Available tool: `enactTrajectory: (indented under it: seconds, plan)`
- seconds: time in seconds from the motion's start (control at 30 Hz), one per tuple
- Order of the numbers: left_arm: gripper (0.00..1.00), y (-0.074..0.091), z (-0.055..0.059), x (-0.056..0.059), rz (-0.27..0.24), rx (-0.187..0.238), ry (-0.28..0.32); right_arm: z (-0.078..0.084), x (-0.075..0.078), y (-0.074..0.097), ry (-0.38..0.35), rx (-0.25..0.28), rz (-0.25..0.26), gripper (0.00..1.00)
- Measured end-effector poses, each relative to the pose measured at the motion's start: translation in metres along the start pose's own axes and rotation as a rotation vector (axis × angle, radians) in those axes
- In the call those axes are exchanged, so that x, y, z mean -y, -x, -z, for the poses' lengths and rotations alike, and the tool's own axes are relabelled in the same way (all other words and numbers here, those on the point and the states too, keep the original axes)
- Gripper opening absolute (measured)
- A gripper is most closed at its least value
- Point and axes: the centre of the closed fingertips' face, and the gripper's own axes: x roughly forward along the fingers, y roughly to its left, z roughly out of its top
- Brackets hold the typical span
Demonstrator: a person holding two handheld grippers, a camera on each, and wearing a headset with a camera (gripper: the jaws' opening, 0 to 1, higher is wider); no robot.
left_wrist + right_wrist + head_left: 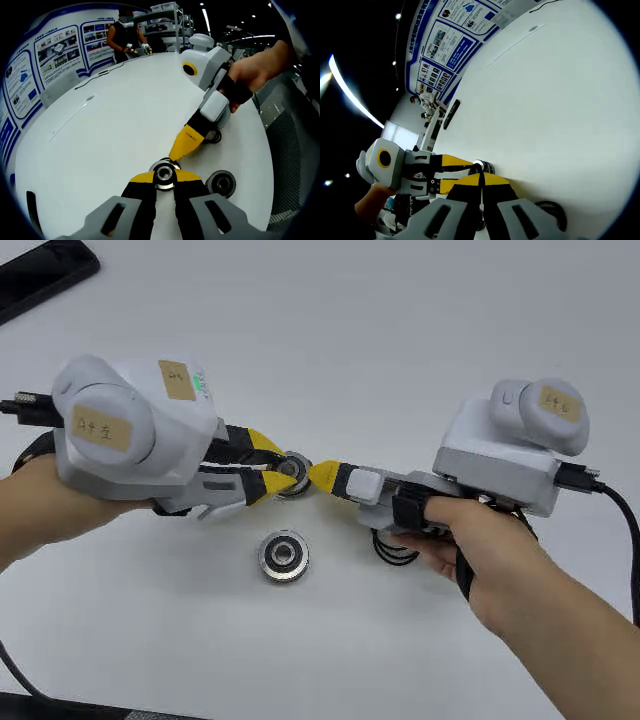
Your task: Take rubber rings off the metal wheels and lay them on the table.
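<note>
Metal wheel clamped in the left gripper — right gripper, jaws together, at its rim.

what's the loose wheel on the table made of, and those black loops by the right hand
Loose wheel: looks like metal with a polished silver finish, going by the bright glints on its rim and hub. Black loops: probably rubber. They look matte and thin and lie slack on the table, but they are too small to be sure.
</note>
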Motion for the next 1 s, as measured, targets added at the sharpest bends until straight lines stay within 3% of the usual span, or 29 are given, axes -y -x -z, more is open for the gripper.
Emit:
enactTrajectory:
  seconds: [0.37,1.0]
  plan:
    - [0.12,0.0,-0.001,0.0,0.002,0.001,-0.004,0.002,-0.011,0.001,0.084,-0.01,0.001,0.0]
    - [0.12,0.0,-0.005,0.004,0.0,-0.003,-0.009,0.002,-0.015,-0.001,0.132,-0.03,0.001,0.0]
